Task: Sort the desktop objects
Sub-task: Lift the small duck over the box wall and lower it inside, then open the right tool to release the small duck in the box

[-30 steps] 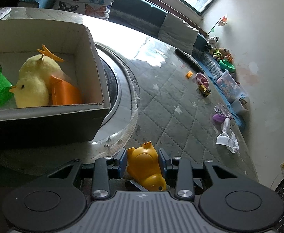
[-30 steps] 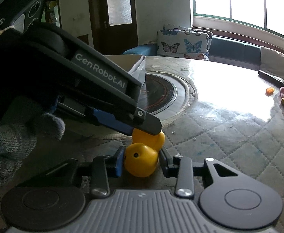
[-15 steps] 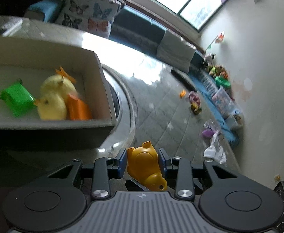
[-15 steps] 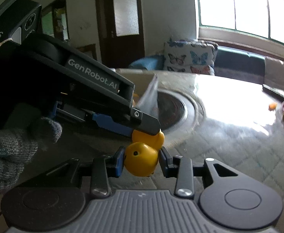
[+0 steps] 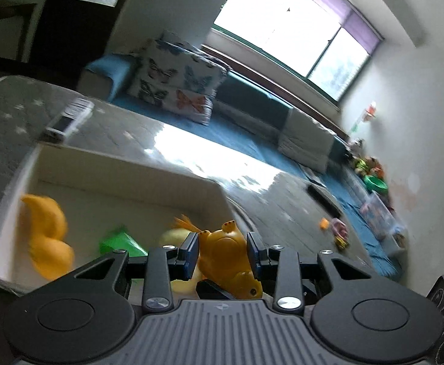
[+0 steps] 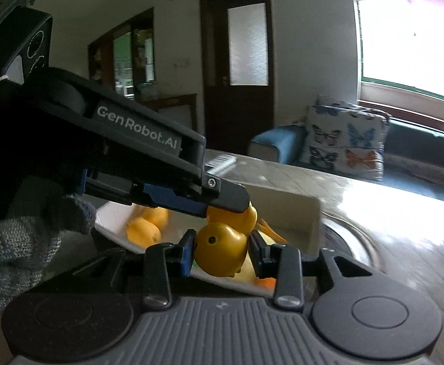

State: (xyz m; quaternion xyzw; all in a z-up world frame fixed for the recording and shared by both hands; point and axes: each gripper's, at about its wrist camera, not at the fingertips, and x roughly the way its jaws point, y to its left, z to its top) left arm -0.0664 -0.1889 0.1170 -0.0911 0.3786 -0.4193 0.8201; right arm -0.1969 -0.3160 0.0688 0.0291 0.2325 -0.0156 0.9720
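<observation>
**Duck gripped at both ends**

Right gripper (image 6: 222,254) clamps the duck's (image 6: 222,254) head; left gripper (image 5: 222,254) clamps its body. It looks light, smooth, probably squashy, so broad flanks suit best. It hangs over the box (image 5: 124,170).

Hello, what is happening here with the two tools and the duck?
A person is sorting toys into a cardboard box. Both tools grip the same yellow rubber duck: the left tool holds its body, the right tool its head. The duck hangs over the box, which already contains another duck and a green item.
</observation>
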